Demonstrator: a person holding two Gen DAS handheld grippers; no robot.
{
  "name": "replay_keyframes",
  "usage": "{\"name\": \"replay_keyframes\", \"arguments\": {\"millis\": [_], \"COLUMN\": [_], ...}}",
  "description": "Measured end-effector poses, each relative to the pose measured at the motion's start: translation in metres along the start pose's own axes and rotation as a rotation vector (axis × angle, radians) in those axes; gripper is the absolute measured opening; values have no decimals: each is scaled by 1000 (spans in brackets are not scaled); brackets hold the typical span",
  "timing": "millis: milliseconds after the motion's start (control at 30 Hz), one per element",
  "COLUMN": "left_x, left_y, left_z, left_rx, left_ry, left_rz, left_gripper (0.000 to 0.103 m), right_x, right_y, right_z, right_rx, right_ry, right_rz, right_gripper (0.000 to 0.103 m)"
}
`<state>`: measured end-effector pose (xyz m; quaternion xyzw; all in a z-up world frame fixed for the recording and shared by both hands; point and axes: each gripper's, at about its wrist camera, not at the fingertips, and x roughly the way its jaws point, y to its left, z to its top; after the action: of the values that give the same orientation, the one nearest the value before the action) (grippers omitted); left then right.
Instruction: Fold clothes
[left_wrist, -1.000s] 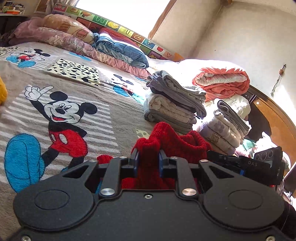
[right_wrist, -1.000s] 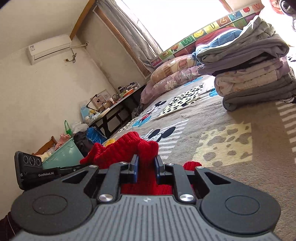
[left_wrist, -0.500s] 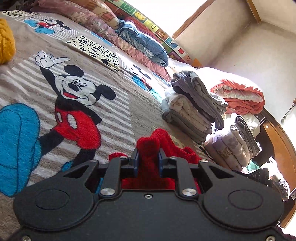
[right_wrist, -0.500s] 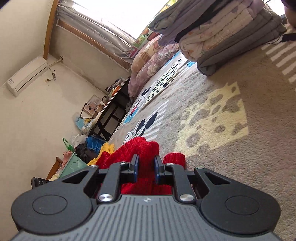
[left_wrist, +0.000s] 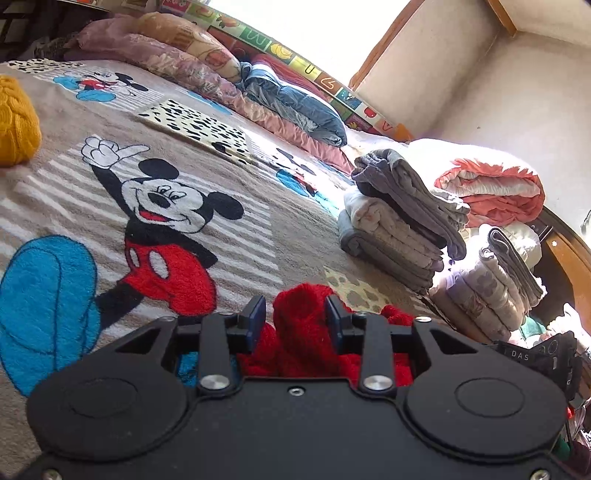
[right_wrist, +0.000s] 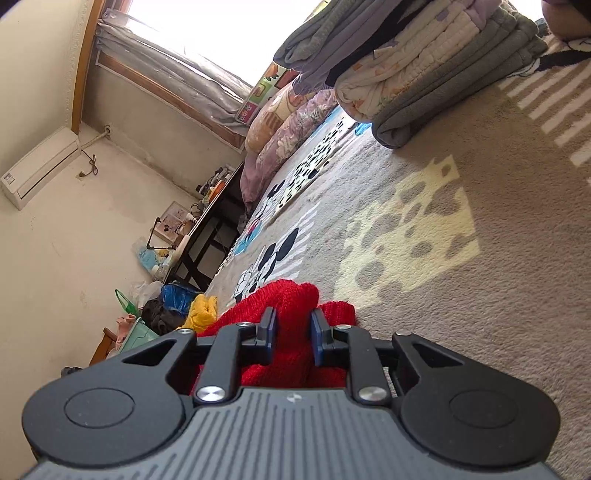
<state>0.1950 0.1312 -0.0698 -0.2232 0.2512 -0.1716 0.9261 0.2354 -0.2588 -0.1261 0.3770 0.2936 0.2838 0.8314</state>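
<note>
A red knit garment (left_wrist: 306, 339) lies bunched on the Mickey Mouse blanket (left_wrist: 159, 206) at the near edge of the bed. My left gripper (left_wrist: 293, 314) sits low over it with its jaws opening. A fold of the knit stands between the pads, with a gap beside the left pad (left_wrist: 255, 317). In the right wrist view the same red knit (right_wrist: 291, 295) fills the space between the blue pads (right_wrist: 269, 328) of my right gripper (right_wrist: 293, 325). Its jaws are opening, and the cloth still touches both pads. This view is rolled steeply.
A stack of folded grey and cream clothes (left_wrist: 399, 229) stands on the bed to the right, with a second stack (left_wrist: 495, 280) and an orange quilt (left_wrist: 491, 192) behind. A yellow knit (left_wrist: 14, 122) lies far left. Pillows (left_wrist: 177, 48) line the far edge. A cluttered desk (right_wrist: 207, 229) stands beyond the bed.
Both pairs of jaws have widened around the red knit, the left more than the right. The right gripper has rolled and sunk toward the blanket.
</note>
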Motion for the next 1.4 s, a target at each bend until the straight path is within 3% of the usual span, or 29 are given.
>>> {"name": "replay_keyframes", "arguments": {"millis": [67,167,233,367,467,633,800,933,1100,1300,1400], "left_x": [-17,-44,-51,-47,-33,-5,6,11,14,-3,-21], "left_y": [-9,-36,-55,-78,-92,-90,-80,-71,-69,-76,-90], "left_z": [-1,-11,-23,-41,-52,-74,-87,-90,-94,-85,-77], "left_rx": [33,175,269,328,402,527,561,521,502,472,519], "left_ry": [-42,-82,-69,-55,-46,29,41,38,27,24,-42], "left_rz": [14,22,21,12,6,70,109,114,113,89,95], "left_gripper": [41,50,50,50,50,50,50,53,54,54,55], "right_x": [-11,-32,-47,-61,-55,-38,-28,-19,-15,-25,-38], "right_y": [15,46,72,116,132,126,104,101,83,94,113], "right_z": [-2,-11,-23,-57,-73,-87,-87,-95,-88,-96,-101], "right_rx": [-72,-252,-417,-721,-824,-894,-819,-840,-730,-768,-838], "right_ry": [-30,-80,-110,-89,-71,-14,32,43,58,49,36], "right_rz": [-36,-99,-140,-137,-139,-166,-168,-174,-139,-159,-173], "right_gripper": [24,34,37,37,37,37,42,43,43,44,47]}}
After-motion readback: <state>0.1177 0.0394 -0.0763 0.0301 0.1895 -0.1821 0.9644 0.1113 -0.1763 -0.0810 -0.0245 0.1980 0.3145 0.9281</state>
